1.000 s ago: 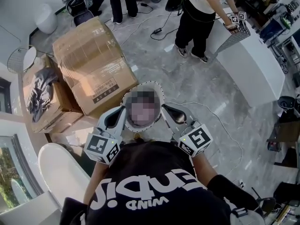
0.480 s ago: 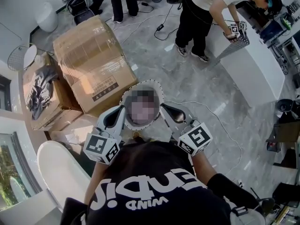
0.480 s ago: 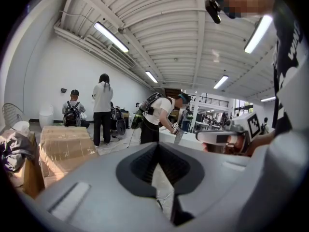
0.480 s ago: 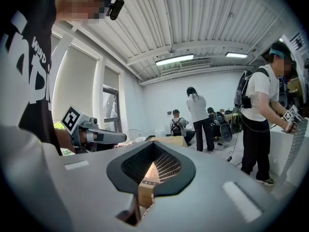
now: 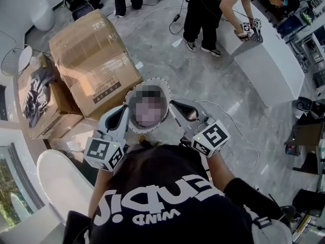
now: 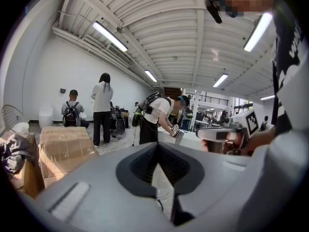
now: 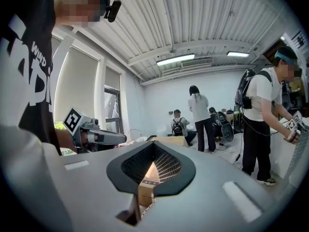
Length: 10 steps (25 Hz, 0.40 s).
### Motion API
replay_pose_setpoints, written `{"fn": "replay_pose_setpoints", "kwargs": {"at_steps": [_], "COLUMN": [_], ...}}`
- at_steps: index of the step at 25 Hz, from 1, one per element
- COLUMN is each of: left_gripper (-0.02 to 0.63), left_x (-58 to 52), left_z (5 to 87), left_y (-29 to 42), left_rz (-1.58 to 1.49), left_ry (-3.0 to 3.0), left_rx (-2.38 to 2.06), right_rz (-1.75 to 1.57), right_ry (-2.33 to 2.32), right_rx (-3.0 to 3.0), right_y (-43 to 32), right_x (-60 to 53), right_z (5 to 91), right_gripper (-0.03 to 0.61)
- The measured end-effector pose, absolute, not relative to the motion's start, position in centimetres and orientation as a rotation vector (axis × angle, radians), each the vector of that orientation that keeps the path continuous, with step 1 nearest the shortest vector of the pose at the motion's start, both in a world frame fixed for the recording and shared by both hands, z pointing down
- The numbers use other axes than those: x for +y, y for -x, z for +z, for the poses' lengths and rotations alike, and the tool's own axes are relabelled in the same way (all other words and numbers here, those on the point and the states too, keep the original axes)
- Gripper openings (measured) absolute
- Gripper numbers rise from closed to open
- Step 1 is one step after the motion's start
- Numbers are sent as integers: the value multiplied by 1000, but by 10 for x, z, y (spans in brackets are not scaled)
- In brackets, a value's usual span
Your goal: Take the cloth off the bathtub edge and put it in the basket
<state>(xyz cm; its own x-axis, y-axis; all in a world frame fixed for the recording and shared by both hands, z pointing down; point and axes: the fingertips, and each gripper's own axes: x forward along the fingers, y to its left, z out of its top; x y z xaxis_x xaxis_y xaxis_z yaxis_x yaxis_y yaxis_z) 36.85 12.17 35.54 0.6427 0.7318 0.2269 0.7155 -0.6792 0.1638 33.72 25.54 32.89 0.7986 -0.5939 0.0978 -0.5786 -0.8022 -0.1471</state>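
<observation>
A: While the person holds both tools out at chest height, watch the jaws. The left gripper [image 5: 122, 115] is pressed together with nothing in it, and the right gripper [image 5: 177, 107] is the same, closed on air.

B: And the cloth?

A: That's the catch. The bathtub [image 5: 61, 179] curves along the person's left, low behind the left gripper. The stretch of its rim that shows is bare white, with no cloth on it that I can find.

B: That dark crumpled heap [image 5: 36, 96] further left?

A: It lies on the open cardboard box [image 5: 53, 126], beyond the tub's far end. Cloth or bag, I can't tell. No sure basket either, only a round wire thing [image 5: 12, 60] by the wall.

B: Which hand is nearer?

A: The left, I'd judge. Tub and heap both lie on its side, while both grippers point out across the room, away from them. Either the cloth sits on rim out of view, or it is off the tub.
</observation>
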Motion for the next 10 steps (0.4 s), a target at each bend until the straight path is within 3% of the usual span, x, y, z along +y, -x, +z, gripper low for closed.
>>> {"fn": "replay_pose_setpoints", "kwargs": {"at_steps": [10], "left_gripper": [-2], "left_x": [123], "left_z": [369], "left_y": [-369], "left_rz": [482], "left_ry": [-2786], "left_rx": [1238], "right_rz": [-239], "right_ry": [2886], "right_rx": [981], "right_y": [-345], "right_x": [266], "right_z": [330], "right_gripper": [9]}}
